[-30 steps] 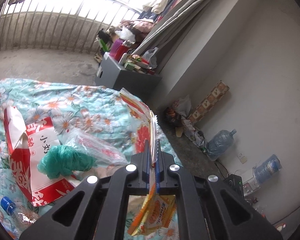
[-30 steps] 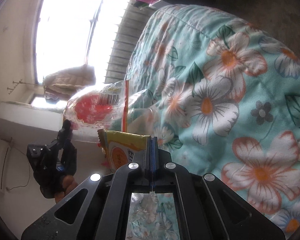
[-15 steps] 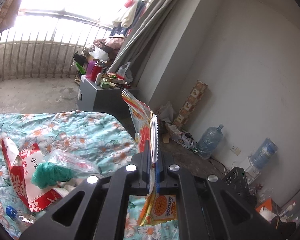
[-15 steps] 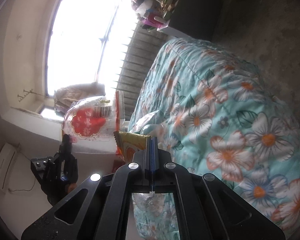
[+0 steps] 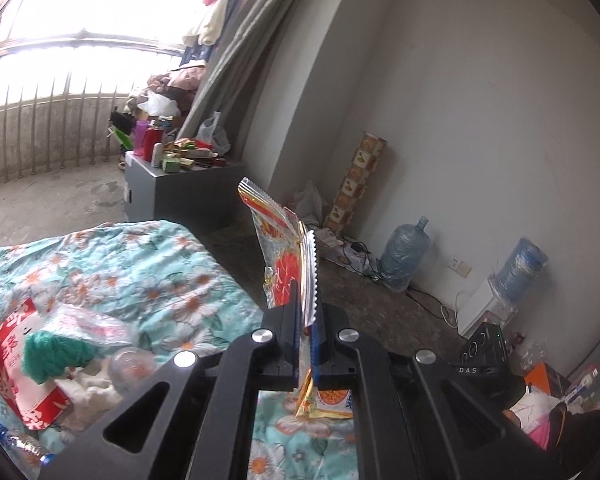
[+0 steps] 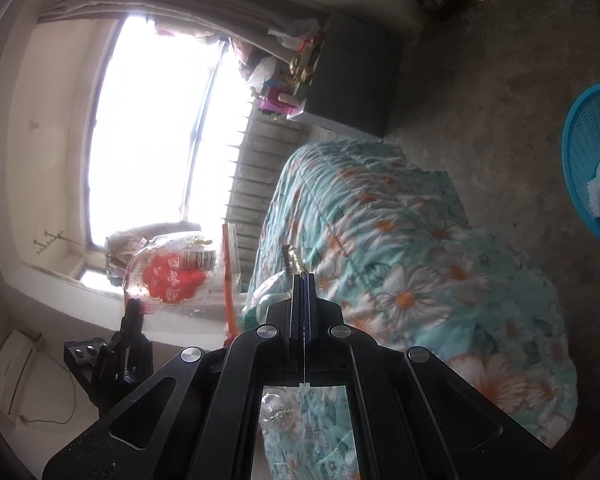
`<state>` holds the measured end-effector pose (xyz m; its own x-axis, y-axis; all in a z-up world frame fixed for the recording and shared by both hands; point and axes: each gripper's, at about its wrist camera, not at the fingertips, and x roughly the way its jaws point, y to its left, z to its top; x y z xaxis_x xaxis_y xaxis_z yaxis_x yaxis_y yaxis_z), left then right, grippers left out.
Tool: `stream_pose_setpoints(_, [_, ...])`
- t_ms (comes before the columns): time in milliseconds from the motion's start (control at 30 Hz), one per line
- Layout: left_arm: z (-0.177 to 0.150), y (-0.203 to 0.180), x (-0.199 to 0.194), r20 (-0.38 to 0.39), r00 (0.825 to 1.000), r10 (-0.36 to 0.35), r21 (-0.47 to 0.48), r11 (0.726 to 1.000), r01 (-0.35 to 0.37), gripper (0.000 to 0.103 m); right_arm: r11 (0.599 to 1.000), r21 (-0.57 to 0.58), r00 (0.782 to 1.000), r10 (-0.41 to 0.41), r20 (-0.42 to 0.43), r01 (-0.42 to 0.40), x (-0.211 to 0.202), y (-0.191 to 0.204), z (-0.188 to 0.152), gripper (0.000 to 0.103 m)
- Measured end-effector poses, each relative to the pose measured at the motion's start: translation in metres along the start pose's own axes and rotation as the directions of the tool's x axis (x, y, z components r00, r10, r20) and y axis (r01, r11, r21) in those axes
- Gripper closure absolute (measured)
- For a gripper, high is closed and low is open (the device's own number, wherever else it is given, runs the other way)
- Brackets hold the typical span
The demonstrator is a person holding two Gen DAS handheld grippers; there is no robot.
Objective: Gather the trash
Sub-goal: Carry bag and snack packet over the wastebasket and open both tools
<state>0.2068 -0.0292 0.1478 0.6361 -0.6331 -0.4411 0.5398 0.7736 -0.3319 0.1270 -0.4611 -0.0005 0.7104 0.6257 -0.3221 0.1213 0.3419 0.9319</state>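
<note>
My left gripper [image 5: 307,300] is shut on a clear snack wrapper with red print [image 5: 278,248] and holds it upright in the air above the floral blanket [image 5: 148,264]. The same wrapper [image 6: 176,276] and the left gripper [image 6: 128,320] show at the left of the right wrist view. My right gripper [image 6: 303,280] is shut on a thin edge of a yellow packet [image 6: 294,262]; the packet's printed face hangs below the left gripper's frame [image 5: 328,400]. More trash lies on the blanket: a red and white bag [image 5: 16,360], a green wad [image 5: 56,352], a bottle [image 5: 20,444].
A blue mesh basket [image 6: 592,160] stands on the concrete floor at the right. A grey cabinet [image 5: 180,192] loaded with items stands past the bed. Two water jugs [image 5: 404,256] and cables line the wall.
Both grippers have risen and pulled back from the blanket with their wrappers. The right view now takes in the floor and the blue basket.
</note>
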Motion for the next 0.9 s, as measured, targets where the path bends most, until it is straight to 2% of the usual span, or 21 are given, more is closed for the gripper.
stream_pose_setpoints(233, [-0.011, -0.056, 0.053, -0.089, 0.994, -0.071, 0.096, 0.992, 0.079, 0.100, 0.994, 0.106, 0.992, -0.010, 0.128, -0.004, -0.051, -0.044, 0.022, 0.103])
stream_pose_setpoints(400, [-0.030, -0.097, 0.107, -0.191, 0.975, -0.113, 0.173, 0.974, 0.147, 0.100, 0.980, 0.190, 0.970, -0.096, 0.223, 0.053, -0.087, -0.086, 0.034, 0.103])
stream_pose_setpoints(533, [-0.051, -0.127, 0.159, -0.307, 0.941, -0.140, 0.202, 0.957, 0.208, 0.100, 0.956, 0.264, 0.941, -0.204, 0.270, 0.131, -0.107, -0.120, 0.041, 0.103])
stream_pose_setpoints(667, [-0.075, -0.153, 0.214, -0.422, 0.891, -0.169, 0.191, 0.944, 0.270, 0.099, 0.914, 0.368, 0.915, -0.286, 0.286, 0.170, -0.119, -0.163, 0.045, 0.103])
stream_pose_setpoints(900, [-0.118, -0.185, 0.305, -0.569, 0.808, -0.155, 0.196, 0.928, 0.316, 0.099, 0.832, 0.513, 0.882, -0.390, 0.266, 0.214, -0.112, -0.227, 0.049, 0.103])
